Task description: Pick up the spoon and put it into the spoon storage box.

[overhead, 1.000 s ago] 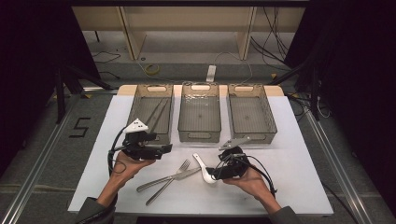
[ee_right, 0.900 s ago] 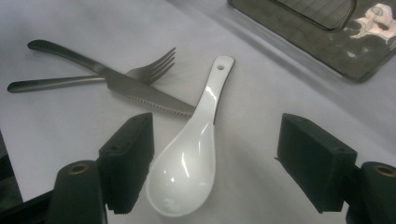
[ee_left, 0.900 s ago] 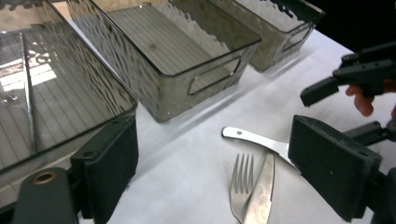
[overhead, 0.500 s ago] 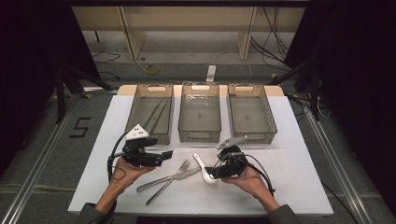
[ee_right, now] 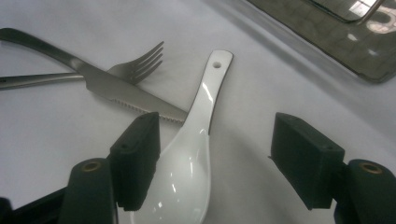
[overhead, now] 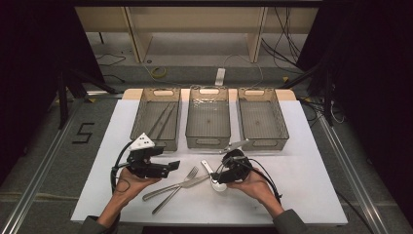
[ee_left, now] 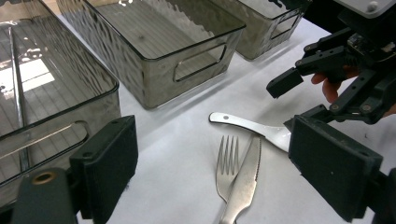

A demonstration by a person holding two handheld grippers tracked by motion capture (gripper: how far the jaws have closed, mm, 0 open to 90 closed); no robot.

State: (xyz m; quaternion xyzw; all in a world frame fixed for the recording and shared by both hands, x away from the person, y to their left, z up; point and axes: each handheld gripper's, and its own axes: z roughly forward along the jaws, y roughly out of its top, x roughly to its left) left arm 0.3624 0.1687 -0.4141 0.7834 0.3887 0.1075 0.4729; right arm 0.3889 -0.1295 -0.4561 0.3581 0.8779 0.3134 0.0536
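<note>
White spoon [ee_right: 187, 158], glossy, hole in its handle, lies between the spread right gripper [ee_right: 224, 163], jaws just closing.

Glossy white ceramic-looking spoon [ee_right: 187, 163], shiny metal knife [ee_right: 126, 93] and fork [ee_right: 135, 67], matt tabletop [ee_right: 56, 140].

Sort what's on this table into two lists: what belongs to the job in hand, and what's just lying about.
In the job:
- white spoon, between the right gripper's open jaws, which have just been closing; not gripped yet
- the three bins, likely: left bin, middle bin, right bin

Lying about for now:
- fork
- knife, crossing the fork
- left gripper, open, holding nothing
</note>
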